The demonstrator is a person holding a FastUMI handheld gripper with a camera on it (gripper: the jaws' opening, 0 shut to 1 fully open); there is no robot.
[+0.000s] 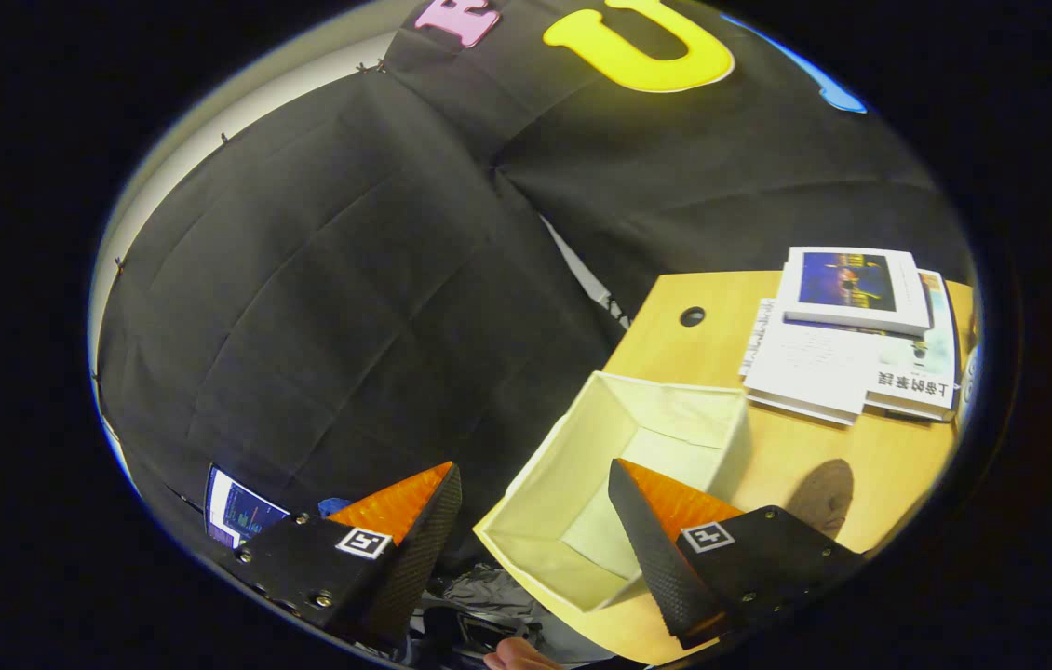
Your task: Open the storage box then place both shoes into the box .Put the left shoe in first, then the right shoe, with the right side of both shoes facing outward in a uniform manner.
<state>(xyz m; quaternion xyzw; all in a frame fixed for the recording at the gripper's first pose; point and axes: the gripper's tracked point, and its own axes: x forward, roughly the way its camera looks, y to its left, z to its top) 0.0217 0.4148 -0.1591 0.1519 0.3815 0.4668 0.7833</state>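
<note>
A square black-and-white marker (364, 542) sits on each wide-spread finger of the gripper (533, 468), while upside-down characters on the books (852, 335) stay unreadable.

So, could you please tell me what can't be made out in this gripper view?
- Storage box: part of its floor and near wall hidden behind one finger of the open gripper.
- Books: the lower ones are covered by the top book, and cover text is too small to read.
- Brown shape on the table: cut by the finger mount, unidentifiable.
- Small screen: partly hidden by the other finger mount.
</note>
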